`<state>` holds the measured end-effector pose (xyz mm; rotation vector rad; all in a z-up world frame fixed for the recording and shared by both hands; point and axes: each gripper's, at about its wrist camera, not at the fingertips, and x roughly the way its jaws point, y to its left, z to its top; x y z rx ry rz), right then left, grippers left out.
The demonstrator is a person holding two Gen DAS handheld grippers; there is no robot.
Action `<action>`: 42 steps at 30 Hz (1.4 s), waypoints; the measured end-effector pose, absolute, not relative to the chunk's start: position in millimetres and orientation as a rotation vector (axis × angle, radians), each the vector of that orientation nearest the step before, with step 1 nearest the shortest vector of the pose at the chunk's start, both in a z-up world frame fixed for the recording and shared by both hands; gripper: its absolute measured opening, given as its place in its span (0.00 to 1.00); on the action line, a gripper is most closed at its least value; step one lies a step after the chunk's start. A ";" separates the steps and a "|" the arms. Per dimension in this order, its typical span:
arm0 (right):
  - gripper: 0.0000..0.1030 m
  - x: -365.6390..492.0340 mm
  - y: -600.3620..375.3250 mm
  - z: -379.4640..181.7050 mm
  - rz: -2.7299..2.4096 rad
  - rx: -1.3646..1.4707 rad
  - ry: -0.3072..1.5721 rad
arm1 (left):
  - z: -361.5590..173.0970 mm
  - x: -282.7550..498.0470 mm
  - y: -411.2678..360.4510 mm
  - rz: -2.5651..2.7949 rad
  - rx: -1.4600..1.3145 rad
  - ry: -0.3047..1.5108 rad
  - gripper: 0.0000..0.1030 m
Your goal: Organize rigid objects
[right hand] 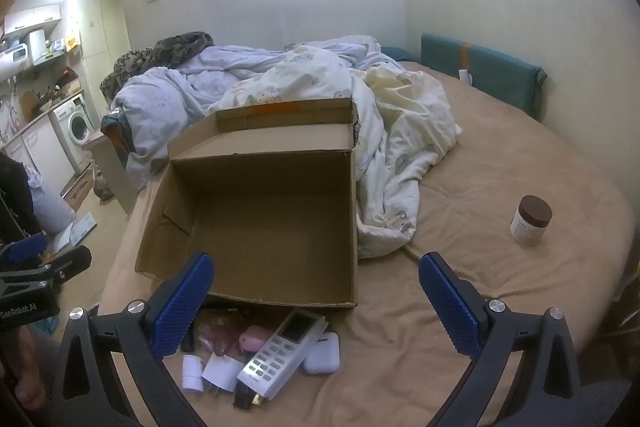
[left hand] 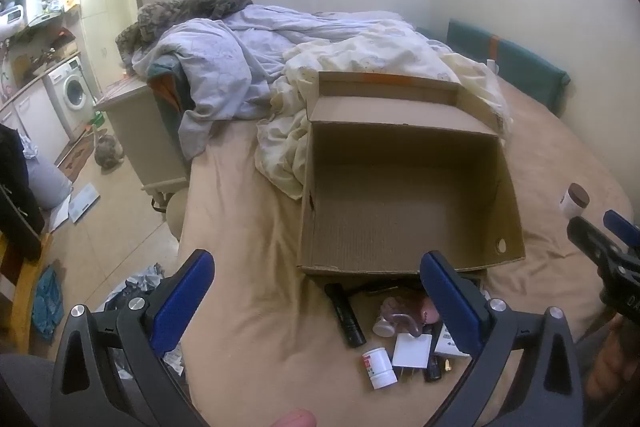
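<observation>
Bedside: left tongs [right hand: 24,259] marked "GenRobot.AI"

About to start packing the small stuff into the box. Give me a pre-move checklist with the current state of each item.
1. Left gripper open and holding nothing: ok.
2. Right gripper open and holding nothing: ok.
3. Cardboard box open, floor bare: ok.
4. Pile reachable in front of the box: ok; the remote control, white earbud case, black flashlight and small white bottle lie there.
5. Items separated for a clean pick: not ok; the remote overlaps its neighbours.
6. Brown-lidded jar standing apart on the bed: ok, upright.
</observation>
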<state>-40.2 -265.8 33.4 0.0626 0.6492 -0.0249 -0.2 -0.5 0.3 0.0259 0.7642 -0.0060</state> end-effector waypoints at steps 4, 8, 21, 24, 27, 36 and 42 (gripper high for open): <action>1.00 -40.2 -265.9 33.5 -0.025 0.063 0.649 | 0.4 -0.2 -0.5 -0.005 0.026 0.764 0.99; 1.00 -40.1 -265.7 33.5 -0.025 0.062 0.649 | 0.3 -0.2 -0.7 -0.007 0.025 0.763 0.99; 1.00 -40.0 -266.7 33.4 -0.024 0.061 0.652 | 2.8 0.7 1.8 -0.007 0.032 0.764 0.99; 1.00 -40.9 -266.9 33.9 -0.024 0.061 0.653 | 3.4 2.3 2.8 -0.004 0.033 0.764 0.99; 1.00 -40.2 -266.3 33.5 -0.023 0.061 0.655 | 0.9 1.0 -0.2 0.003 0.038 0.766 0.99; 1.00 -40.2 -265.8 31.6 -0.018 0.060 0.655 | 0.2 2.4 0.2 0.013 0.036 0.761 0.99; 1.00 -40.0 -269.4 33.7 -0.017 0.061 0.657 | 1.8 1.9 2.9 0.014 0.027 0.760 0.99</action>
